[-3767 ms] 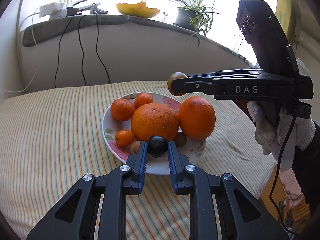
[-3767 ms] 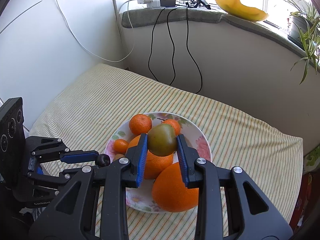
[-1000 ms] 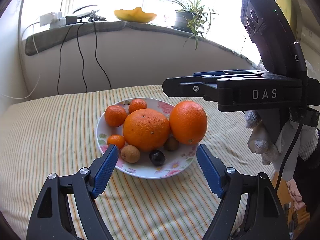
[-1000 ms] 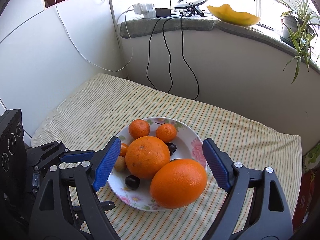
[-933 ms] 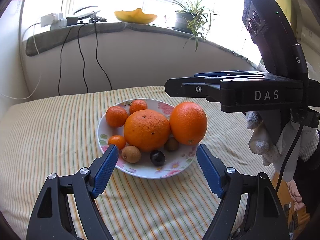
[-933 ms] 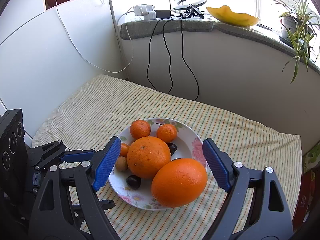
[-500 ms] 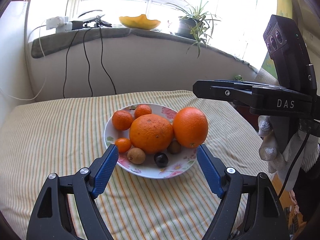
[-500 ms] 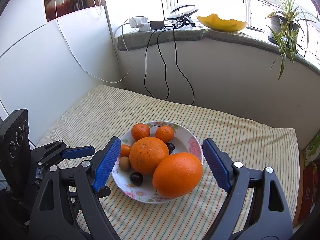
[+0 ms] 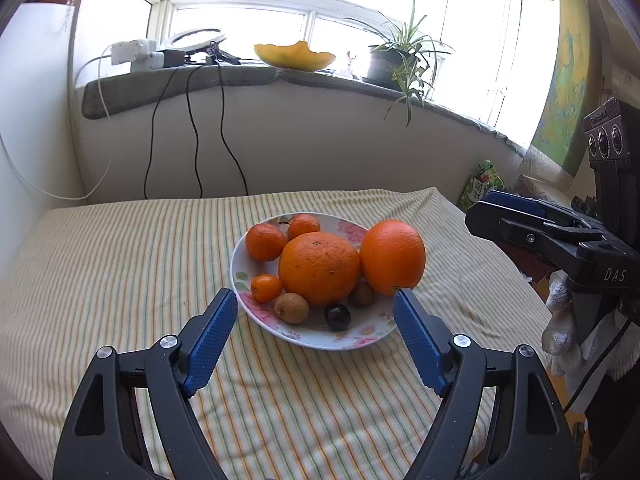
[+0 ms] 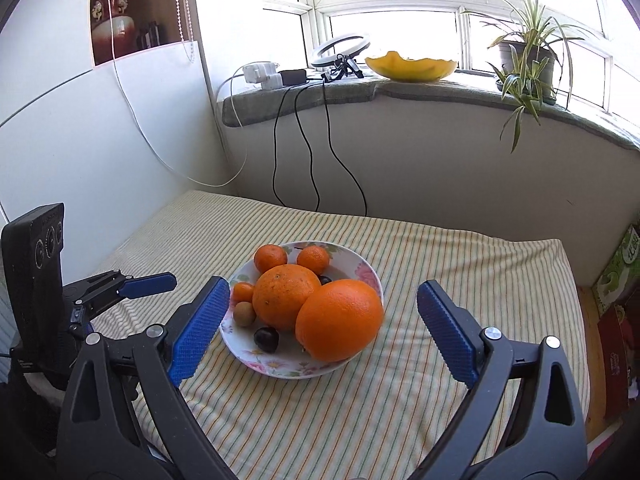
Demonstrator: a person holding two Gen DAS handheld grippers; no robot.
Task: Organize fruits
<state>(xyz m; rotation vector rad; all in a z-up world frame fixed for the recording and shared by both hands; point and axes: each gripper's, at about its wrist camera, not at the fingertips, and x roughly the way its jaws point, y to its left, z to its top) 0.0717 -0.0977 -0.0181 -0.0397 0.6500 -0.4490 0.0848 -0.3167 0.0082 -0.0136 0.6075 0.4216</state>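
A white floral plate [image 9: 362, 332] [image 10: 370, 276] sits on the striped tablecloth. It holds two large oranges [image 9: 319, 267] [image 10: 339, 314], several small mandarins [image 9: 264, 241], a brown kiwi-like fruit [image 9: 291, 307], a dark plum [image 9: 337, 316] [image 10: 266, 338] and a brownish fruit [image 9: 362, 293]. My left gripper [image 9: 316, 300] is open and empty, just in front of the plate. My right gripper [image 10: 322, 292] is open and empty, above and in front of the plate. Each gripper also shows in the other's view, the right one [image 9: 516, 216] and the left one [image 10: 148, 282].
The striped tablecloth [image 9: 120, 264] covers the table. Behind it is a curved wall with black cables [image 9: 196, 136], and a sill with a potted plant [image 9: 394, 66], a yellow melon rind [image 9: 294, 56], a ring light and chargers. A green bag [image 9: 480, 184] lies beyond the table's right edge.
Both grippers let go of their fruits onto the plate and opened. In the last second both have drawn back and up from the plate.
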